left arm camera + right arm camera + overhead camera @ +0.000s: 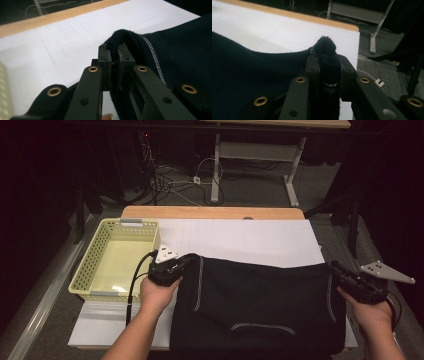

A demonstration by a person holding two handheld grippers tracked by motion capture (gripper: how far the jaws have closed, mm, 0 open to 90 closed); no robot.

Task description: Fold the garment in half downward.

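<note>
Pinched between the fingers of the left gripper: a bunched, ribbed corner of the dark navy fabric garment, folded over the finger tips like a thick cuff. Clamped likewise in the fingers of the right gripper: the opposite corner, a fuzzy dark wad poking up above the tips, with a small pale label just visible lower down. Both pairs of fingers closed tight on cloth, no gap beyond the fabric itself.

Garment stretched between the two grippers, far edge held up, the rest draped over the near half of the counter. Soft, matte knit; pale grey stitching along the seams near each side and a curved grey line low at the front. Broad, roughly rectangular outline.

Beneath and beyond: white sheet covering the counter, faintly creased into panels, with a light wooden edge at the far side. Left of the garment, just beside the left gripper: pale yellow perforated plastic basket, rectangular. Past the counter: grey floor, tangled cables, white metal desk legs
</note>
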